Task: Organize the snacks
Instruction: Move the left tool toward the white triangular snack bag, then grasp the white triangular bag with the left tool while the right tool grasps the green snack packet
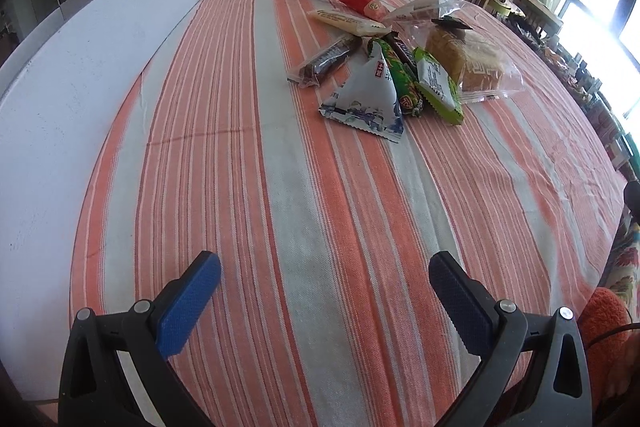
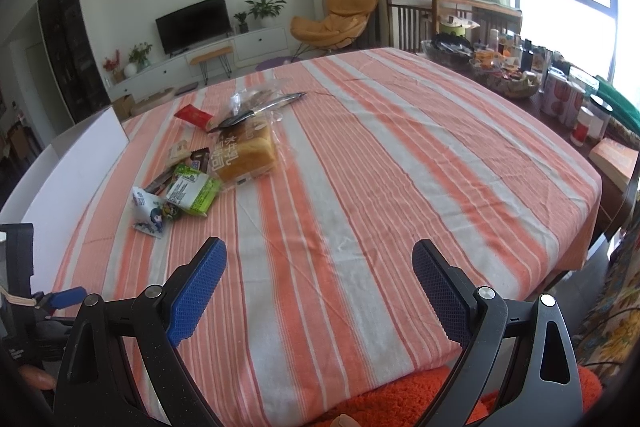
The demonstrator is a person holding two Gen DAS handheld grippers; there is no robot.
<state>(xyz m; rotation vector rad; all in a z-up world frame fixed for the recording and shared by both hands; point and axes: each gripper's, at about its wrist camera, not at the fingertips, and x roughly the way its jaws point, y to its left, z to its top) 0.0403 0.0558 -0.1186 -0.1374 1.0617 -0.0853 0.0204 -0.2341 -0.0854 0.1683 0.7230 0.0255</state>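
Left gripper: jaws wide, empty, low over the near worktop.
Right gripper: jaws wide, empty, likewise poised.
Snack pile: heaped mid-cloth, packets overlapping; bread bag on the window side, triangular pouch nearest.
White board: borders left edge.
Open room: bare striped cloth all around pile, likely sorting space.

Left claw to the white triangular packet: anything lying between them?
Nothing. In the left wrist view, only bare striped tablecloth stretches from the open left claw to the white triangular packet.
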